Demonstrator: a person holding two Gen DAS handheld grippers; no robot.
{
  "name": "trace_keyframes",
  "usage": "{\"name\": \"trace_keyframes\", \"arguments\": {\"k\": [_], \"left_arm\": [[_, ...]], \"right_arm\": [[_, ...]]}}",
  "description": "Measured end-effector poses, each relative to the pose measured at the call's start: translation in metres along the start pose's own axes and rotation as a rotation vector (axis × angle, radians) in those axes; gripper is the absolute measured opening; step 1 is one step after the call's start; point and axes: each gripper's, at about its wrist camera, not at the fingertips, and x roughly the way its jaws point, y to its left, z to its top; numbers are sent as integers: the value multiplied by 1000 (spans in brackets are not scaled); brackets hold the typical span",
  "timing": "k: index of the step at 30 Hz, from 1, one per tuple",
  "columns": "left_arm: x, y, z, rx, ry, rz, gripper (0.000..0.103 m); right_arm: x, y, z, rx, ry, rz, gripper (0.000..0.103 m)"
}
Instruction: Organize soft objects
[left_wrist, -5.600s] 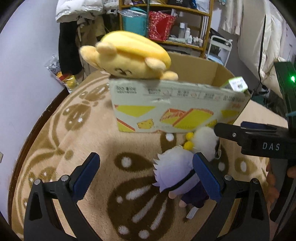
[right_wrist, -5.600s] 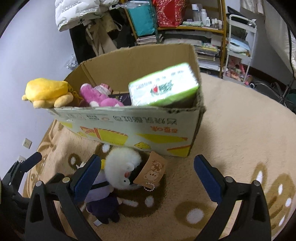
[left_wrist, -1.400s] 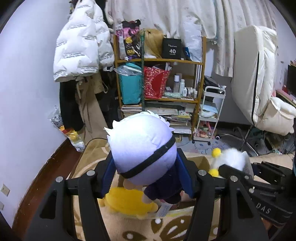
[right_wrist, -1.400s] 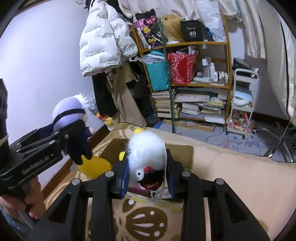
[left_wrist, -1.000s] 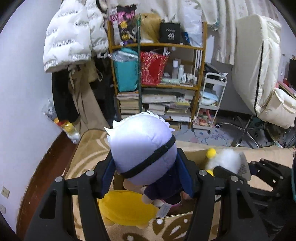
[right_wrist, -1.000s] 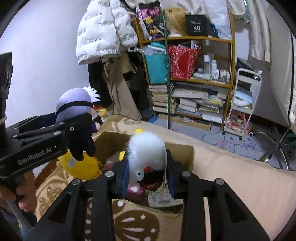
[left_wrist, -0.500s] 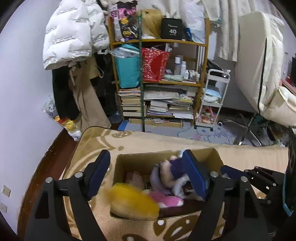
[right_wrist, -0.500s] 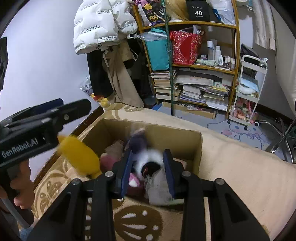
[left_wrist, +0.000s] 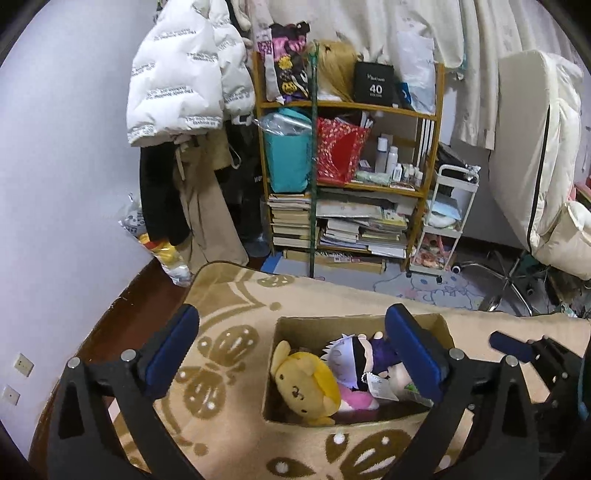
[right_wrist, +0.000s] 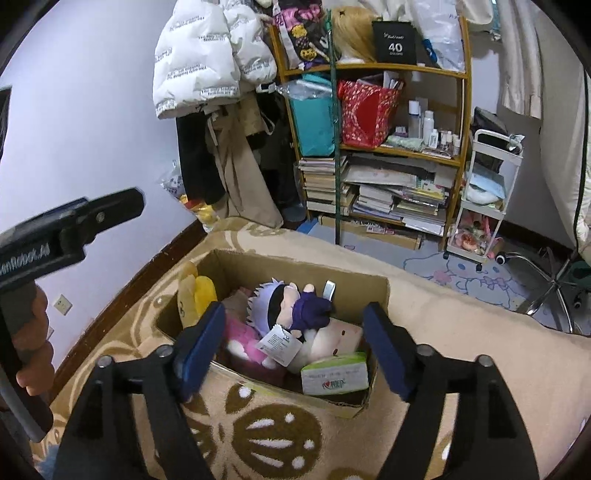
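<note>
- Left claw (left_wrist: 291, 354) hung wide above the box (left_wrist: 437, 325), nothing between its pads.
- Right claw (right_wrist: 293, 343) was also wide and held nothing, above the near wall of the box (right_wrist: 384, 291).
- Doll (right_wrist: 288, 304) with white hair, black blindfold and dark clothes lay on its side on top of the pile in the box, paper tag hanging toward the near wall.
- Yellow plush (left_wrist: 306, 384) sat at the left end of the box, face up; a pink plush (right_wrist: 242, 341) lay under the doll.
- Green tissue pack (right_wrist: 334, 376) stood against the near right corner.
- The white fluffy toy could not be made out for certain in either view.
- Box stood on the patterned blanket (left_wrist: 229, 302).
- Judgement: soft items were gathered in one container for tidiness; both claws stood open and high, likely so as not to snag the pile.
</note>
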Motion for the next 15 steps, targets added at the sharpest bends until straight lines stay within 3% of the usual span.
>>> {"name": "trace_keyframes", "arguments": {"k": [2,15], "left_arm": [[-11,5,-2,-3,-15,5,103],[-82,16,-21,50,-134,58,103]], "right_arm": [[-9,-1,1,12,-21,-1,100],[-92,9,3,28,-167,-19,103]]}}
